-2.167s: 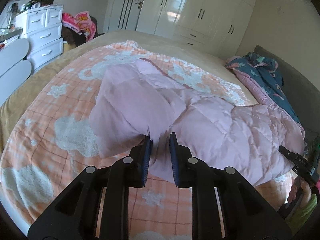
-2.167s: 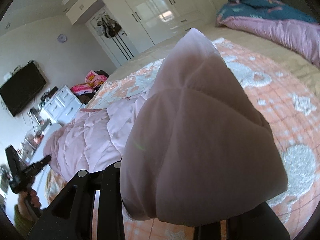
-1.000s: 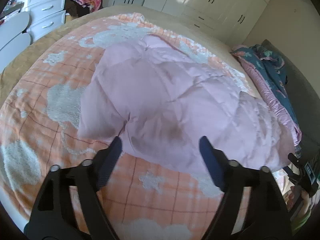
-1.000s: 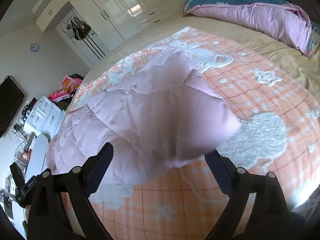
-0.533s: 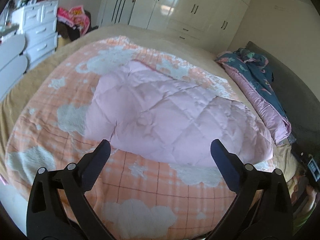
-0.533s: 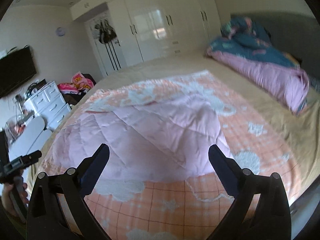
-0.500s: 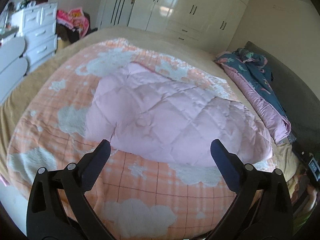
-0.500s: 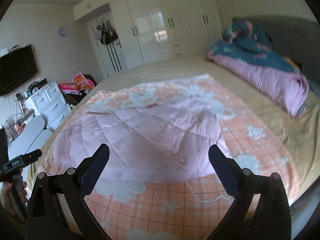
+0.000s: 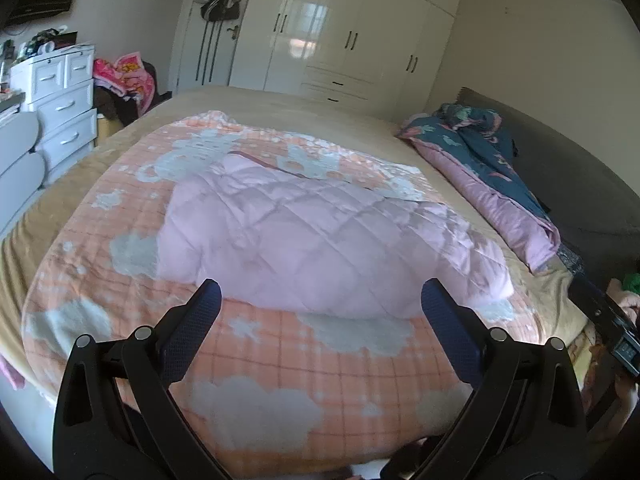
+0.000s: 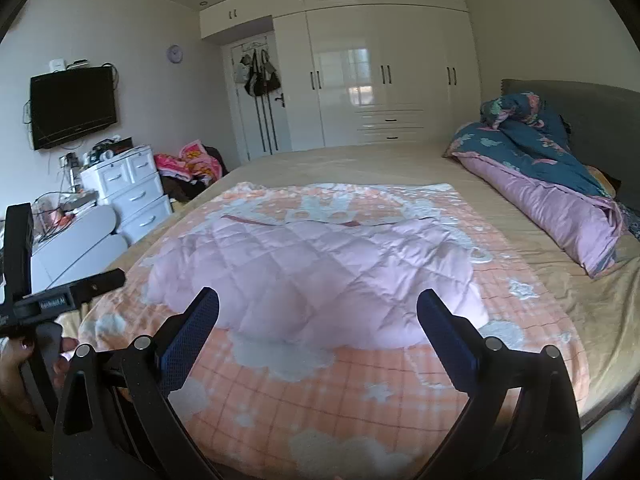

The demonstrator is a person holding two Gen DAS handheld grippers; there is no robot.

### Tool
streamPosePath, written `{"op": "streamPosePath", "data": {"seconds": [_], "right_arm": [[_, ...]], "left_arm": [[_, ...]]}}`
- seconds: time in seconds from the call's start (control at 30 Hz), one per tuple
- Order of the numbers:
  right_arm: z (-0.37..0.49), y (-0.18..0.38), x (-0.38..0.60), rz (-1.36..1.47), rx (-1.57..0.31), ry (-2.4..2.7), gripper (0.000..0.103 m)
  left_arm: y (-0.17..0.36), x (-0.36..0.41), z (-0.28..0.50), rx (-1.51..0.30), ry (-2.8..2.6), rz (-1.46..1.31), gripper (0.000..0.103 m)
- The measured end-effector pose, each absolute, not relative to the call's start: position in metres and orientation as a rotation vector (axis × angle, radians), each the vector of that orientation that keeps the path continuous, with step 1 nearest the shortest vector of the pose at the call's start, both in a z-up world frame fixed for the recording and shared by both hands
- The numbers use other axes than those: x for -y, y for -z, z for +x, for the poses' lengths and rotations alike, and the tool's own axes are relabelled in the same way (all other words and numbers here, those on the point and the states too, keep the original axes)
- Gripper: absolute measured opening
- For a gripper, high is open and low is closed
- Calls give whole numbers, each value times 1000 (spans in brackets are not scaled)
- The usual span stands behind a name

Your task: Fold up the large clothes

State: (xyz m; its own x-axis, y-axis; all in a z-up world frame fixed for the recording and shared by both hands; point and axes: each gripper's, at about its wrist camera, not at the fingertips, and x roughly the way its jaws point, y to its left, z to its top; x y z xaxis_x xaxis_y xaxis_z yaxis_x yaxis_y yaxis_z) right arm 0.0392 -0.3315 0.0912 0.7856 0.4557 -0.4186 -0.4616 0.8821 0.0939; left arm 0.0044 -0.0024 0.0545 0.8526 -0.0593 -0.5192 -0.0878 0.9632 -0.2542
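A large pale pink quilted garment lies folded in a broad heap on an orange checked blanket with white clouds spread on the bed. It also shows in the right wrist view. My left gripper is open and empty, held back from the garment's near edge. My right gripper is open and empty, also clear of the garment. The other hand-held gripper shows at the left edge of the right wrist view.
A rolled blue and pink duvet lies along the bed's right side by the grey headboard. White drawers and a pile of clothes stand left of the bed. White wardrobes fill the far wall.
Both grippers let go of the pink garment, opened wide and drew back from it. The garment has dropped flat on the blanket, folded over itself.
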Motion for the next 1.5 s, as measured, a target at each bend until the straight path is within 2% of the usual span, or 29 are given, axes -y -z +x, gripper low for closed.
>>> {"op": "streamPosePath", "data": {"seconds": [0.37,1.5], "right_arm": [[43,-62,314,-43,-526,-510,99],[41,-58,311,-42,-545,-525,99]], "left_arm": [[-38,29,-3,-570,8,-256,94],[-38,30,-2,-600,-32,-242,94]]}}
